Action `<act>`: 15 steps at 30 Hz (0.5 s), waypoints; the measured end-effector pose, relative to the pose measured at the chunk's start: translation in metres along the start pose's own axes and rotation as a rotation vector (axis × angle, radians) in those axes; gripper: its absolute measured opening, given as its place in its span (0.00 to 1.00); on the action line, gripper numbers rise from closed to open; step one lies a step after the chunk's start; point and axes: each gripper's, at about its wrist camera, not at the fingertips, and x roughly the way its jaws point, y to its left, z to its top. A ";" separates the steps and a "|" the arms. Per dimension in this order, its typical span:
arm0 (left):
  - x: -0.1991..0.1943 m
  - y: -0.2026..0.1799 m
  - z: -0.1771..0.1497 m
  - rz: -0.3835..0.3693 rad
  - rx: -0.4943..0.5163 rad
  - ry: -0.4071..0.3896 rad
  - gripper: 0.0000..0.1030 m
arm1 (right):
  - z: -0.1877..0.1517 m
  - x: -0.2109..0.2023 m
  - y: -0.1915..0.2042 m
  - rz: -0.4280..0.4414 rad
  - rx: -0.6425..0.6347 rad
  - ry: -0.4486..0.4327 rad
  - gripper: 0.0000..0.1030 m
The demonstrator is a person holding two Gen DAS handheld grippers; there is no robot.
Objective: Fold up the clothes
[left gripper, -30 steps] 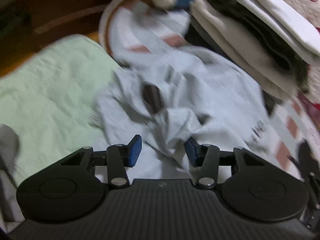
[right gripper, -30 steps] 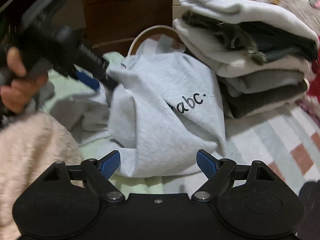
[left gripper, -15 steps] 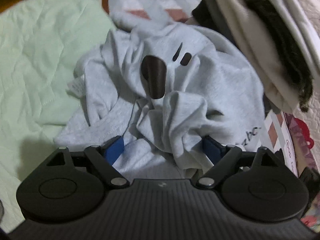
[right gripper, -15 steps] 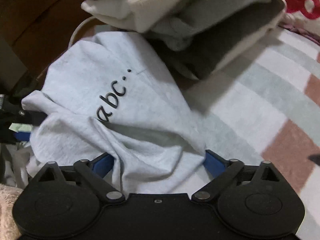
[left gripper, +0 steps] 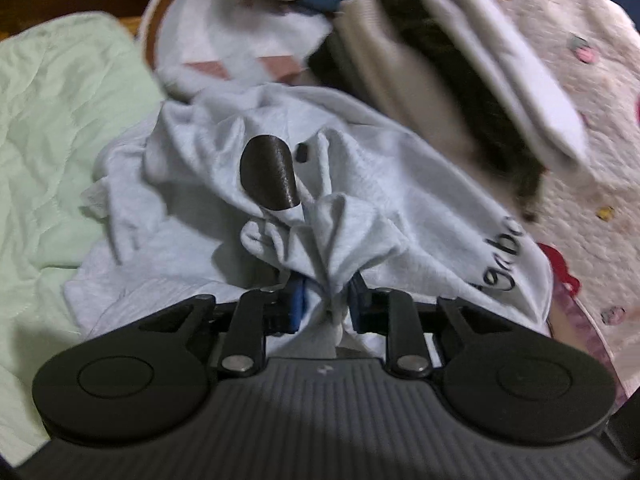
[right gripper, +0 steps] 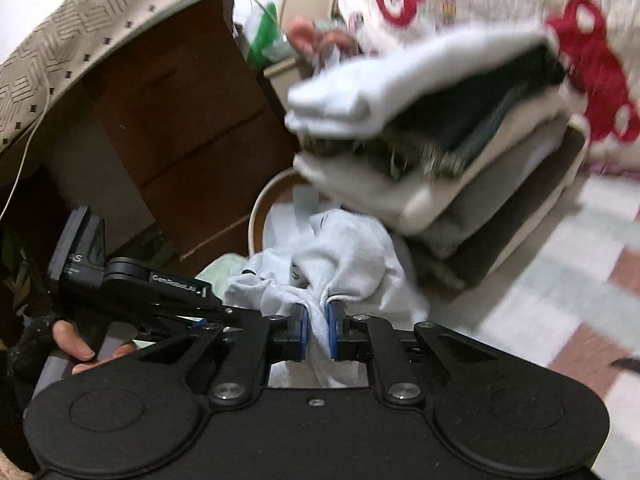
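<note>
Sweatshirt (left gripper: 208, 216) crumpled ahead, unfolded; your left gripper (left gripper: 325, 305) and right gripper (right gripper: 317, 330) are closing, pinching bunched fabric; the folded stack (right gripper: 440, 160) waits beyond.

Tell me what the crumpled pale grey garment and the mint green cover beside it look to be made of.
Crumpled pale grey garment: soft matte knit, probably cotton jersey or fleece; it bunches in limp folds and carries printed black lettering. Mint green cover: quilted fabric, matte, with stitched lines and puffed wrinkles; fibre unclear.

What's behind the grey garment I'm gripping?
Behind the grey garment stands a stack of folded clothes and a round rim. What lies under the garment's bulk is covered.
</note>
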 end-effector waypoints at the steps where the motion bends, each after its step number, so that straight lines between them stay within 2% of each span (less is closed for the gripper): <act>1: -0.003 -0.007 -0.004 -0.009 0.018 -0.006 0.18 | 0.002 -0.009 -0.001 -0.017 -0.007 -0.014 0.12; 3: -0.011 -0.023 -0.012 -0.032 0.069 -0.020 0.16 | 0.007 -0.022 -0.002 -0.079 -0.016 -0.041 0.12; 6: -0.019 -0.046 -0.025 -0.057 0.158 -0.038 0.10 | 0.018 -0.041 -0.003 -0.225 -0.055 -0.080 0.11; 7: -0.023 -0.054 -0.030 -0.064 0.189 -0.048 0.02 | 0.021 -0.048 -0.006 -0.241 -0.044 -0.093 0.11; 10: -0.038 -0.077 -0.037 -0.092 0.262 -0.077 0.02 | 0.025 -0.070 -0.016 -0.267 -0.011 -0.128 0.11; 13: -0.043 -0.094 -0.045 -0.103 0.328 -0.070 0.04 | 0.023 -0.080 -0.018 -0.307 -0.021 -0.159 0.11; 15: -0.038 -0.099 -0.051 -0.058 0.353 -0.054 0.08 | 0.022 -0.086 -0.019 -0.341 -0.036 -0.172 0.11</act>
